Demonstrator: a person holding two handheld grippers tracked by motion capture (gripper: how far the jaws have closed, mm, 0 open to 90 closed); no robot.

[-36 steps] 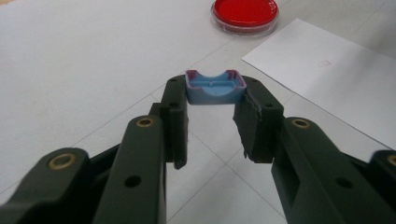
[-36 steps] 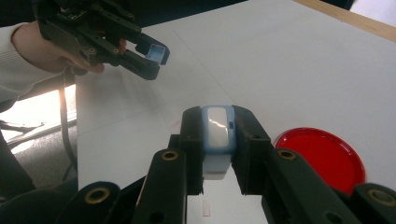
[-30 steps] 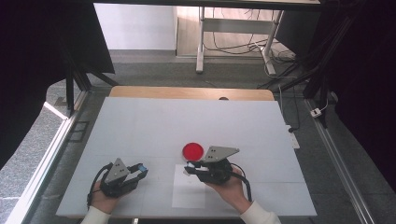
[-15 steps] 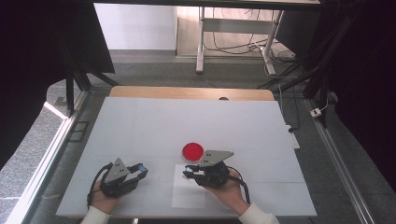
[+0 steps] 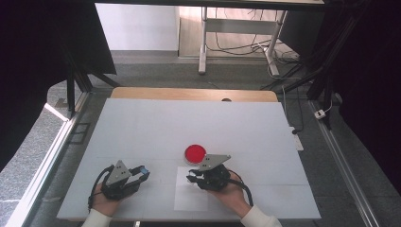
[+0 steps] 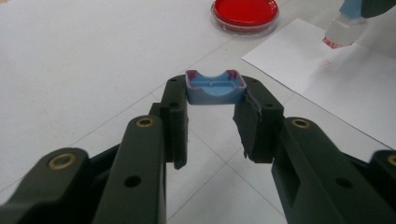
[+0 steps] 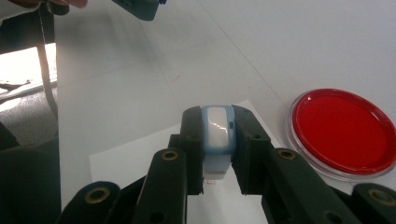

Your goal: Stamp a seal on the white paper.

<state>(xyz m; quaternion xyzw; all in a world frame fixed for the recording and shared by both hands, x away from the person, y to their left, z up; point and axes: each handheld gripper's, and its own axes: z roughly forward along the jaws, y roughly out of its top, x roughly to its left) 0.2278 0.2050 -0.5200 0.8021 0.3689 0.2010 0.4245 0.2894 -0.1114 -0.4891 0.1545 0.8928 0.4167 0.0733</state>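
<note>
The right gripper (image 7: 217, 154) is clamped on a small blue stamp (image 7: 217, 135): in its own view the two black jaws press the stamp's sides, its pale top panel faces the camera, and its lower clear end hangs just above a white sheet of paper (image 7: 140, 158). The left gripper view shows that same stamp from afar, its tip with a red edge close over the sheet, where a faint red mark lies beside it. In the high view the right gripper (image 5: 193, 178) sits over the near part of the paper (image 5: 189, 201), held in the person's right hand (image 5: 231, 194). Just beyond the sheet stands a round red dish (image 5: 195, 152) with a clear rim, near the stamp but apart from it; whether it touches the paper's edge I cannot tell. To the left, well apart from the paper, the left gripper (image 6: 211, 100) is closed on a blue cap (image 6: 215, 87), a shallow open shell pinched at its two ends between the fingertips, hollow side up. The high view shows the left gripper (image 5: 142, 171) low over the white table (image 5: 156, 123), in the left hand (image 5: 104, 203).
</note>
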